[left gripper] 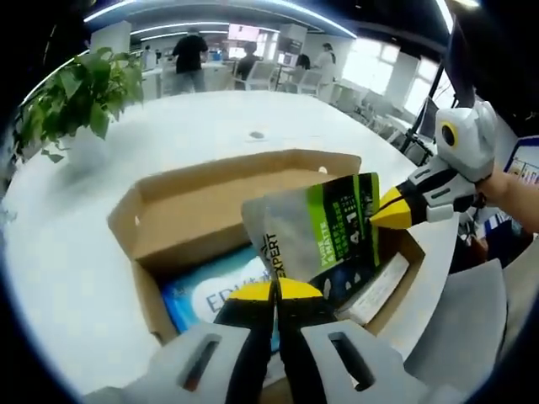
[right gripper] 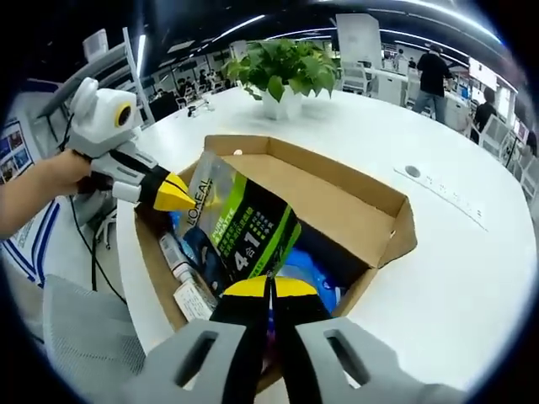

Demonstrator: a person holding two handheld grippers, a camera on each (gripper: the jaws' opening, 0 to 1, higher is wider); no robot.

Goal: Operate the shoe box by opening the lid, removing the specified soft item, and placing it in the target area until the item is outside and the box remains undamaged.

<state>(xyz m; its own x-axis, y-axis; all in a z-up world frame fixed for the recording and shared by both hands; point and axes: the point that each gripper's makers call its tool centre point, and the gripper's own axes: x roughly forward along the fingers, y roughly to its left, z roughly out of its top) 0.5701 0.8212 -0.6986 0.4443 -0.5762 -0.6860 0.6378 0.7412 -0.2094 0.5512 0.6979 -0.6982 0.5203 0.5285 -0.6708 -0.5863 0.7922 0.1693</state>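
the shoe box [left gripper: 181, 220] sits open on the white round table [left gripper: 76, 252], its lid folded back on the side away from the person. above the box a grey and green l'oréal pouch [left gripper: 316, 240] hangs in the air, pinched from two sides. in the left gripper view the left gripper [left gripper: 276, 290] has its yellow-tipped jaws drawn together on the lower edge of the pouch, and the right gripper [left gripper: 389, 210] reaches in from the right, tips touching the pouch's upper corner, a hand [left gripper: 514, 189] behind it. in the right gripper view the right gripper [right gripper: 269, 288] is pressed tight on the bottom edge of the pouch [right gripper: 240, 227], while the left gripper [right gripper: 173, 192] comes in from the left and nips the pouch's side near the printed brand name.

inside the box [right gripper: 362, 220], under the pouch, lies a blue packet [left gripper: 210, 295], and along one wall a small white tube [right gripper: 175, 257] and a white carton [left gripper: 375, 290]. a potted green plant [right gripper: 285, 71] stands on the table beyond the box. people [left gripper: 190, 55] stand well behind it.
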